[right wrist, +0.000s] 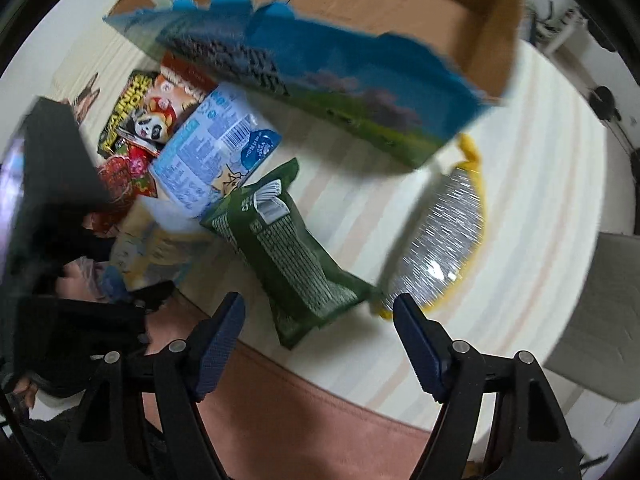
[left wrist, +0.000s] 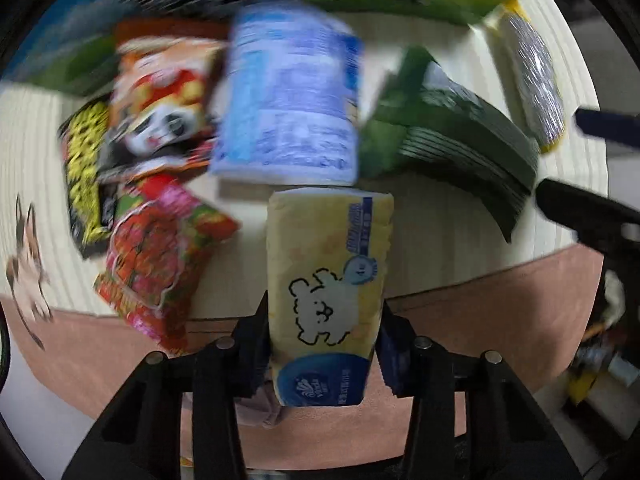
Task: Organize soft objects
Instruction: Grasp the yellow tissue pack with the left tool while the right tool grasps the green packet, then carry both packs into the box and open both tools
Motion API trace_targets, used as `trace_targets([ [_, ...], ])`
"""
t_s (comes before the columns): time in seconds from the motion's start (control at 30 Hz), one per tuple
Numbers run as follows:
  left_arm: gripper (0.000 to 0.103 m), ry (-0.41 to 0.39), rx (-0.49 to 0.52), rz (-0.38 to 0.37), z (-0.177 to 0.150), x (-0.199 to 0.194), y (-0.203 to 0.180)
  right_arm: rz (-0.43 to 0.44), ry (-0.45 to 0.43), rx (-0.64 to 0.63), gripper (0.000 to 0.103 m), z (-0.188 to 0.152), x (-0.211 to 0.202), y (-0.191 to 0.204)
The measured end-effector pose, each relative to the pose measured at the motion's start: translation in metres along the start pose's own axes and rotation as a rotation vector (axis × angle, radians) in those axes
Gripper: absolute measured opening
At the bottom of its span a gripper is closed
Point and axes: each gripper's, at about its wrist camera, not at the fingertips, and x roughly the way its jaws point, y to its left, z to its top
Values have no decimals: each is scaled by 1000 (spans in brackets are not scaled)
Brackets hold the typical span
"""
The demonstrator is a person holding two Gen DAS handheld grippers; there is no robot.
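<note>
Left claw [left wrist: 324, 344] clamping yellow tissue pack [left wrist: 328, 292], long axis pointing away, right claw [right wrist: 320, 320] spread wide

Yellow tissue pack [left wrist: 330, 280] between fingers [left wrist: 256, 344]

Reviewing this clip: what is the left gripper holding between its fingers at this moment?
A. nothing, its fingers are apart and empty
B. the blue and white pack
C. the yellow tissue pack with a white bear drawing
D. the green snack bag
C: in the left wrist view the left gripper is closed on both sides of the yellow tissue pack, while the green snack bag lies on the table.
</note>
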Motion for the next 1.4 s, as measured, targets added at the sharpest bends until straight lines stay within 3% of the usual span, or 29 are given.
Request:
trace_targets([
  [0.2,41,-23,-132,-11,-13,3,25,62,27,1,78,25,41,13],
  [0.23,41,-26,-138,-8,-15,4,27,59,39,3,75,27,47,14],
  [0.27,41,-28,-143,-5,-16,5,27,47,50,6,59,27,50,16],
  [0.37,42,-33,-146,9,-16,3,27,11,64,100,44,21,57,13],
  [0.47,42,-36,-141,18,-17,-3,24,78,138,334,42,2,62,-10],
  [0.57,44,-32,-143,25,-7,0,15,219,189,526,43,-24,67,-26],
  [0.63,44,-21,-148,27,-1,3,7,251,181,585,55,-34,67,-31],
  [0.7,44,-13,-152,27,3,11,8,234,145,624,60,-39,63,-36],
  [1.0,41,-38,-186,34,1,24,3,168,136,622,59,-40,62,-24],
  [1.07,40,-59,-190,48,2,20,0,160,146,606,41,-40,69,-13],
  [1.13,40,-77,-198,46,-4,13,-3,135,131,590,35,-40,66,-7],
  [1.27,40,-146,-203,30,-26,-23,-7,169,88,575,32,-49,40,-1],
  [1.4,40,-245,-214,-33,-42,-86,-12,238,7,544,32,-55,-18,-4],
])
